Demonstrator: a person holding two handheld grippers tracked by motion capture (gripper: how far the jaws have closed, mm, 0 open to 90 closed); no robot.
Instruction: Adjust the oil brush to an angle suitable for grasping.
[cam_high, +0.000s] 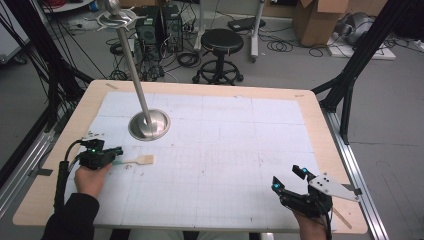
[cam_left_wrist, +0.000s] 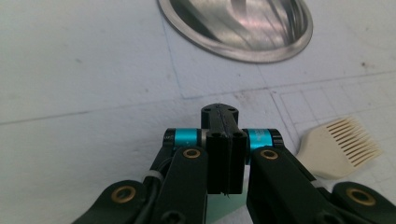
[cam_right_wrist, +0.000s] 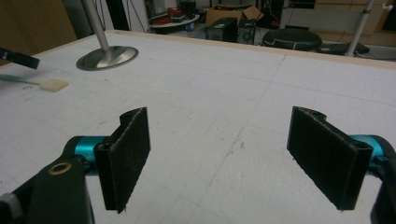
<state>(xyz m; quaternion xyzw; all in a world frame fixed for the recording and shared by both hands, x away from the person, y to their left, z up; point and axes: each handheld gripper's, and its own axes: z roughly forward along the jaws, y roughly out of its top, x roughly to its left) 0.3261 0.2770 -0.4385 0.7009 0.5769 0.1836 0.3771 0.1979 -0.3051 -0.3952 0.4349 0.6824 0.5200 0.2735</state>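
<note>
High view. We see a pale wooden table (cam_high: 310, 107) covered by a white gridded mat (cam_high: 220, 150). In the lower left of the frame the left gripper (cam_high: 119, 150), black with teal accents, is held in a hand (cam_high: 91, 179) that enters from the bottom edge. Its tip lies at the thin green-tinted handle of a small cream-coloured flat comb with fine teeth (cam_high: 145, 160), which rests on the mat just to the right of the gripper, left of centre. Whether the tip presses on that handle we cannot tell. Above the comb, in the upper left part of the mat, stands a polished round metal stand base (cam_high: 149, 125) with an upright steel pole (cam_high: 131, 60) rising toward the top edge. In the lower right of the frame sits the right gripper (cam_high: 289, 179), carrying a grey three-cornered plate (cam_high: 332, 186).

Left gripper view. We see the two black jaws pressed flat together at the centre of the frame, with no gap between them and nothing visibly caught. The comb's toothed head lies at the right edge, beside the jaws, and the stand base occupies the top of the frame.

Right gripper view. We see the two black padded jaws standing wide apart, with bare mat between them. The comb and stand base appear small in the upper left.
</note>
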